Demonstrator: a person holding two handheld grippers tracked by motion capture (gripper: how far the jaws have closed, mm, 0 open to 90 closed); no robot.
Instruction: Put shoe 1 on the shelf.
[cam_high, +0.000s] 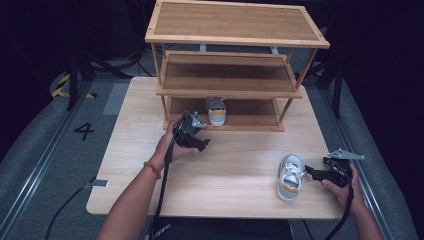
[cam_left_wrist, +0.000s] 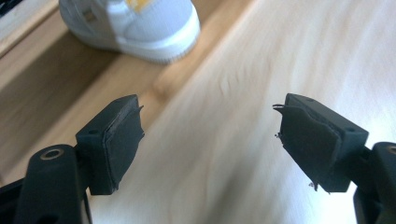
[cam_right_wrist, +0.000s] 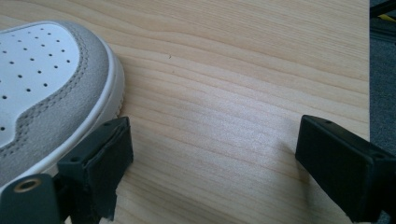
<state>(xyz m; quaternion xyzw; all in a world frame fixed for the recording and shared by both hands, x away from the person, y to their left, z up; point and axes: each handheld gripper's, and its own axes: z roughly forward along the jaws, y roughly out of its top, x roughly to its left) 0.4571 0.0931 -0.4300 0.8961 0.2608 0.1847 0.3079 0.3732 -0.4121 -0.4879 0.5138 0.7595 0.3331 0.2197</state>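
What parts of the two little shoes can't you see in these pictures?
- White-and-grey sneaker on the rack's bottom shelf: front hidden under the middle wooden shelf in the high view; top cut off in the left gripper view.
- White-and-grey sneaker on the table: heel cut off in the right gripper view.

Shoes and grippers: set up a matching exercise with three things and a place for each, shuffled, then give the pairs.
1. shoe on the rack
2. shoe on the table
3. left gripper

A. beside the right gripper, near the table's front edge
B. bottom shelf
C. above the table, in front of the rack, jaws open and empty

Pairs: 1-B, 2-A, 3-C
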